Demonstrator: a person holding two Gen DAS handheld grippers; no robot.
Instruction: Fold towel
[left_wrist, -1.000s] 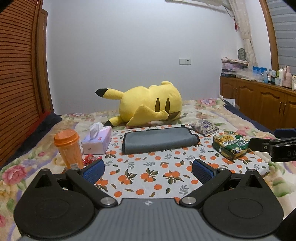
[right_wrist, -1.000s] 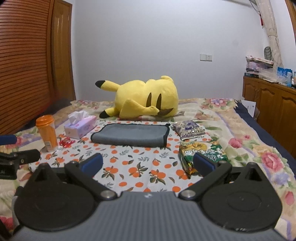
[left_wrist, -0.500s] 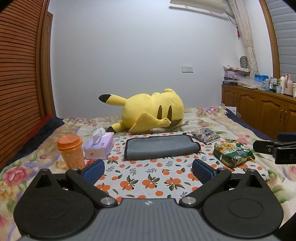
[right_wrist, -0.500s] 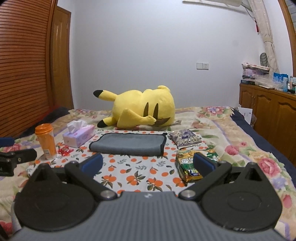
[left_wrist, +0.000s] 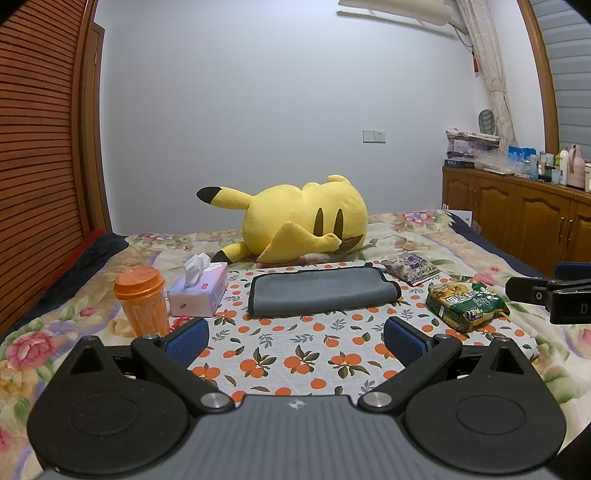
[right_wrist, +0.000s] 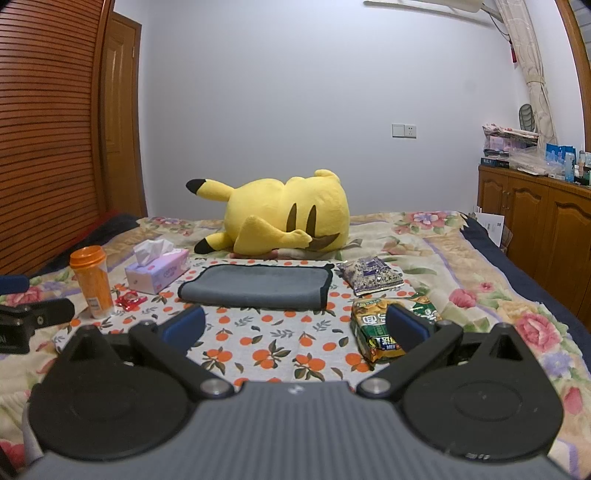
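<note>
Towel (left_wrist: 320, 291) lies folded, untouched; left gripper (left_wrist: 295, 336) and right gripper (right_wrist: 295, 326) gape wide, empty.

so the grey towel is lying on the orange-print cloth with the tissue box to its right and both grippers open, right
Not quite: the tissue box sits to the left of the grey towel, beside the orange cup, as the left wrist view shows. The rest holds: the towel lies on the orange-print cloth, and the left gripper and right gripper are both open.

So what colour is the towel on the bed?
The towel is grey with a thin black edge. It shows best in the right wrist view.
</note>
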